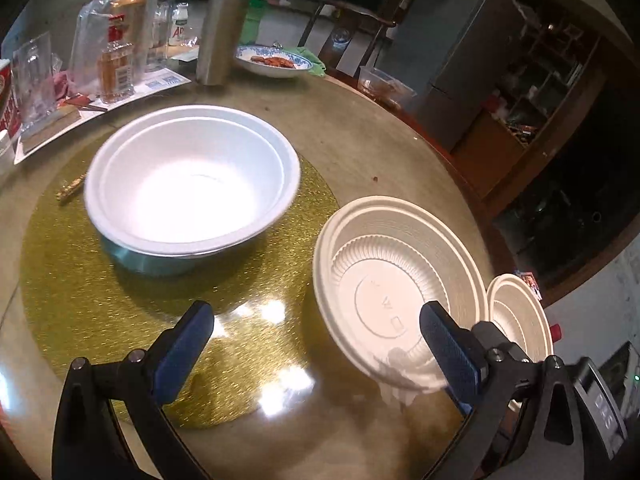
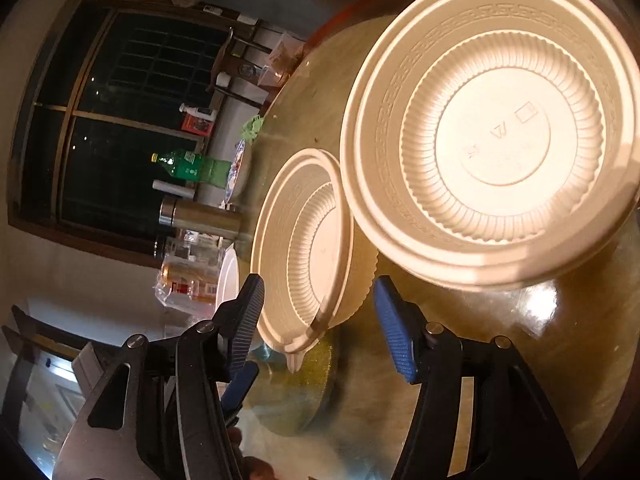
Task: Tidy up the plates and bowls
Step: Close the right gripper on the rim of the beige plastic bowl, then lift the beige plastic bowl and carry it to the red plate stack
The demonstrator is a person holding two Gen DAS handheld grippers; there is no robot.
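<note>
Judging by how things lie, the sorting looks partly done. At left centre of the left wrist view, white foam bowls (image 1: 192, 184) sit nested inside one another on a teal bowl (image 1: 148, 260), and the whole stack rests on a round gold glitter mat (image 1: 80, 280) on the glossy table (image 1: 360, 128). Two pieces are still loose. A cream ribbed plastic bowl (image 1: 400, 280) sits at the mat's right edge, its lower rim blurred. A second cream ribbed bowl (image 1: 516, 316) lies just beyond it at lower right. Neither is stacked with the other or with the white set, so I judge that joining them is what remains.

The left gripper (image 1: 316, 316) holds nothing, and its blue fingers (image 1: 188, 344) are spread wide over the mat; the right-hand one overlaps the first cream bowl's rim in the picture. In the right wrist view, the right gripper (image 2: 318, 296) has its fingers about half apart. They frame that same bowl (image 2: 312, 248) but do not visibly press on it. The other cream bowl (image 2: 492, 132) fills the upper right of that view.

Embossed marks show on both cream bowls' bases: a small square, a "W" and what may be a "K". A small white bottle (image 1: 178, 28) at upper left carries red letters starting "AD". A dark device (image 1: 600, 408) at lower right shows digits I cannot read with certainty. The label on the green bottle (image 2: 188, 166) is too small to read.
</note>
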